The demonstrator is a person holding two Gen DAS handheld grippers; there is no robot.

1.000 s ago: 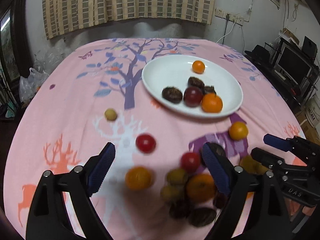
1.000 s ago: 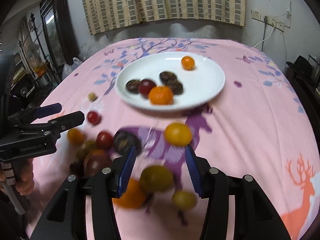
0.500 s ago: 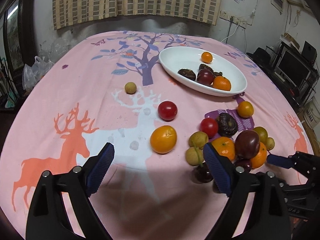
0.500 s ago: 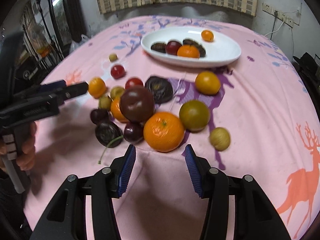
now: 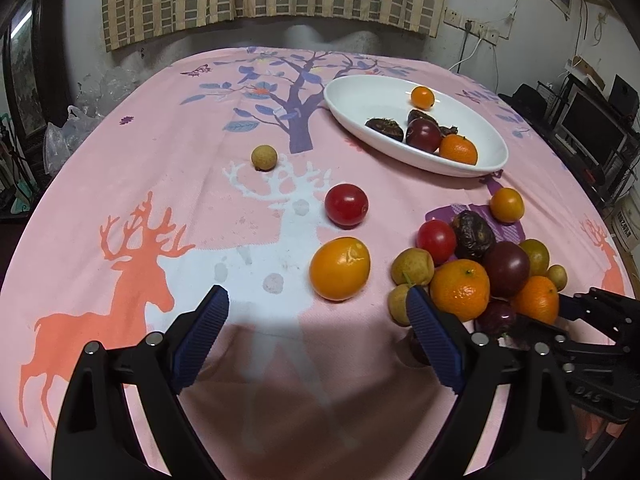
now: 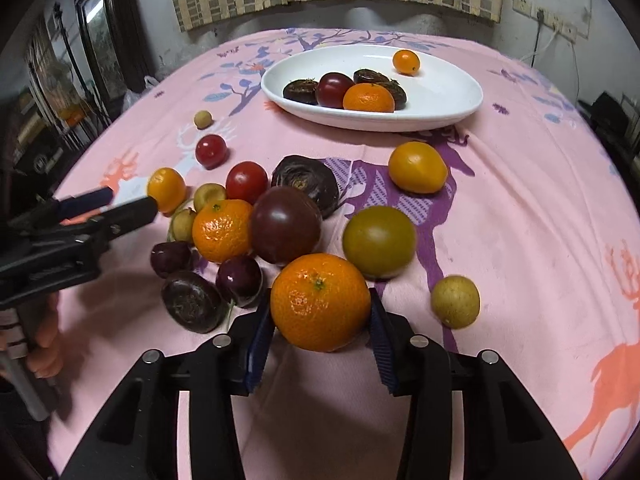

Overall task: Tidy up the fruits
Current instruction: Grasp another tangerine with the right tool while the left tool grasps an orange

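Note:
Loose fruit lies heaped on the pink deer-print cloth (image 5: 120, 184). A white oval plate (image 6: 440, 88) behind the heap holds several fruits. My right gripper (image 6: 320, 322) is closing on a mandarin (image 6: 320, 302) at the near edge of the heap, and its blue pads touch both sides of it. A dark plum (image 6: 286, 230) and a green-brown fruit (image 6: 379, 242) sit just behind the mandarin. My left gripper (image 5: 316, 306) stands open low over the cloth with nothing between its fingers. An orange fruit (image 5: 339, 268) lies just ahead of the left gripper, and another mandarin (image 5: 460, 290) is by its right finger.
A red tomato (image 5: 346, 205) and a small yellow fruit (image 5: 264, 157) lie apart on the white deer. Beside the plate (image 5: 380, 96) sits another orange fruit (image 6: 417, 167). A small yellow-green fruit (image 6: 455, 301) lies right of my right gripper. A hand (image 6: 40, 344) holds the left gripper's handle.
Both grippers have come down and closer to the heap. The right jaws have narrowed around the mandarin, which now sits between the pads. The left jaws stay wide.

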